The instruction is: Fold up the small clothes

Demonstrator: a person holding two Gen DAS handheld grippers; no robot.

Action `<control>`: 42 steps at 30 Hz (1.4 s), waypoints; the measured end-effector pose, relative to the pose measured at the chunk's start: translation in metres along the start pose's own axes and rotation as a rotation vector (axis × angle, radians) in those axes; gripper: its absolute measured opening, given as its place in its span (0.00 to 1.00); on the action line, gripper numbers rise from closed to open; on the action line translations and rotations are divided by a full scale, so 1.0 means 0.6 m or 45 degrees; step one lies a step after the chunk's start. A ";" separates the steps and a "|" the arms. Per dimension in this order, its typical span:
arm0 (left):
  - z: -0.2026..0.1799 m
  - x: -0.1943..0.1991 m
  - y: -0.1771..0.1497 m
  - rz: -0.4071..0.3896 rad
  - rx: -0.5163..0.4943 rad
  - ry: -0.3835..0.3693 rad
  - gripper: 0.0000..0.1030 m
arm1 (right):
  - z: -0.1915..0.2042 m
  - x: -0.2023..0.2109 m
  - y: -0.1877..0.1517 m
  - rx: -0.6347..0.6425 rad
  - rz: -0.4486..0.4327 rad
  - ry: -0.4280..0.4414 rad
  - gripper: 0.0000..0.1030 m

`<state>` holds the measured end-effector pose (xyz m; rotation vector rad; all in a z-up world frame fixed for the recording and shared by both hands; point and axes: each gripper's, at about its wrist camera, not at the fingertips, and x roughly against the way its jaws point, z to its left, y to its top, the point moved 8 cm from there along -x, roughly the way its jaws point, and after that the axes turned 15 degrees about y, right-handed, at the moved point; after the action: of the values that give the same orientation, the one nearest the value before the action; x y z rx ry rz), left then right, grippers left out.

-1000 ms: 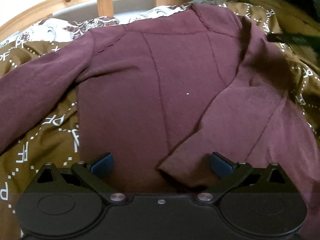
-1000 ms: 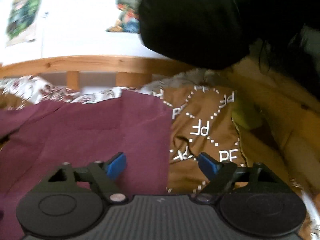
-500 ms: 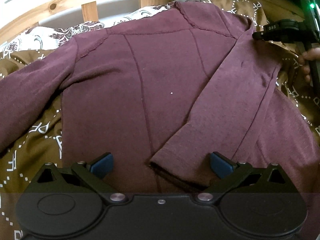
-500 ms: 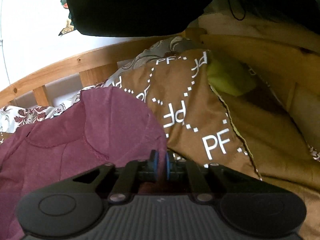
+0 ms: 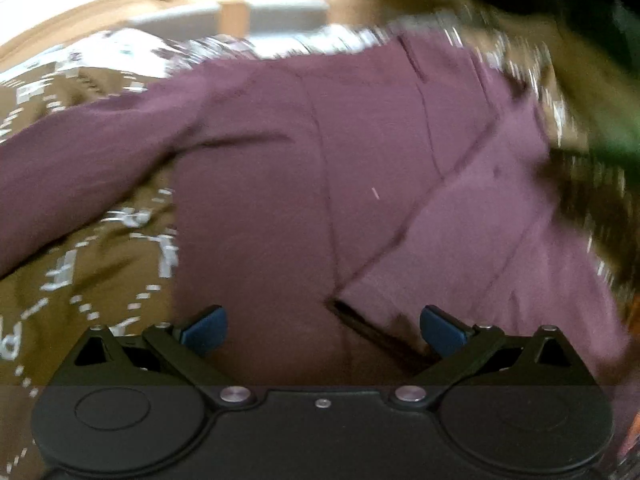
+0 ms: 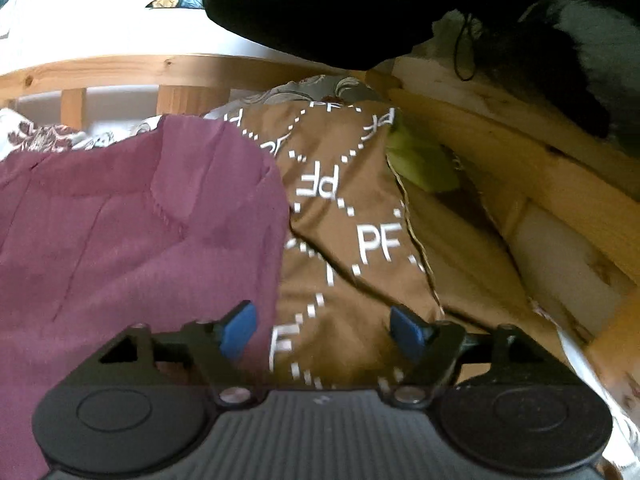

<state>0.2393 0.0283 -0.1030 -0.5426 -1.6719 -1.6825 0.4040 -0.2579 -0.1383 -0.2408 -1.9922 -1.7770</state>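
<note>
A maroon long-sleeved top (image 5: 280,184) lies flat on a brown bedcover printed with "PF". Its right sleeve (image 5: 472,240) is folded across the body, with the cuff near my left gripper. Its left sleeve (image 5: 80,168) stretches out to the left. My left gripper (image 5: 323,330) is open and empty, hovering over the lower part of the top. My right gripper (image 6: 323,328) is open and empty at the top's right shoulder edge (image 6: 224,208); its left fingertip (image 6: 239,330) is over the maroon cloth and its right one over the bedcover. The left wrist view is blurred.
The brown bedcover (image 6: 360,240) covers the bed. A wooden bed rail (image 6: 168,68) runs along the back and a wooden side board (image 6: 520,148) on the right. A floral sheet (image 5: 224,48) shows at the head. A dark mass (image 6: 360,8) hangs above.
My right gripper, shut on the top's shoulder edge half a second ago, has opened and let it go. The left wrist view has shifted and blurred; the sleeve stays folded over the body.
</note>
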 end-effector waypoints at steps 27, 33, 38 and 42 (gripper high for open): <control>0.562 0.216 -0.030 -0.228 0.558 0.908 0.84 | 0.306 0.236 -0.081 -0.050 -0.151 0.597 1.00; 0.531 0.192 0.000 -0.091 0.329 0.744 0.09 | 0.286 0.215 -0.103 -0.151 -0.106 0.581 1.00; 0.523 0.224 0.043 -0.070 0.397 0.743 0.05 | 0.277 0.218 -0.104 -0.174 -0.121 0.580 1.00; 0.492 0.263 0.117 -0.109 0.402 0.706 0.04 | 0.277 0.223 -0.100 -0.175 -0.131 0.590 1.00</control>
<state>0.1316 0.2942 0.0830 0.1422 -1.5080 -1.4134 0.2245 -0.1275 -0.1429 0.2189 -1.5805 -1.8314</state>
